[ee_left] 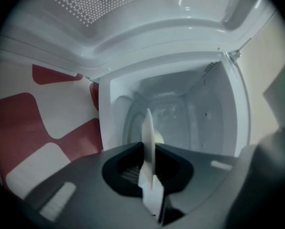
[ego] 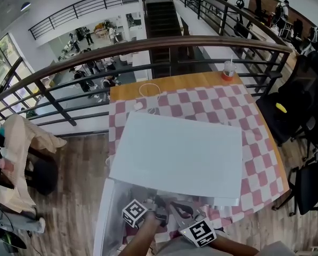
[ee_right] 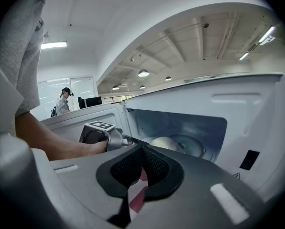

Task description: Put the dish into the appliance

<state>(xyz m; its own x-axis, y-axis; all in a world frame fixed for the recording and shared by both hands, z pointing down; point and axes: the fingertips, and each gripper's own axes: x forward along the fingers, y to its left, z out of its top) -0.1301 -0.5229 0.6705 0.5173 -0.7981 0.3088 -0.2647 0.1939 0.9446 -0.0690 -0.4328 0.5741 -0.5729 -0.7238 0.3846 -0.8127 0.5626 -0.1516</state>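
White thin dish (ee_left: 148,128) stood on edge, pinched in the left gripper's (ee_left: 150,151) fingers, at the white microwave's (ee_left: 195,113) open mouth. Tipped sideways, it could bump the frame and slip. Meanwhile the right gripper's (ee_right: 141,149) fingers were closed, empty.

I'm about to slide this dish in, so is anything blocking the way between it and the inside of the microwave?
Nothing visible. The door stands open, and the cavity ahead of the dish in the left gripper shows only its turntable.
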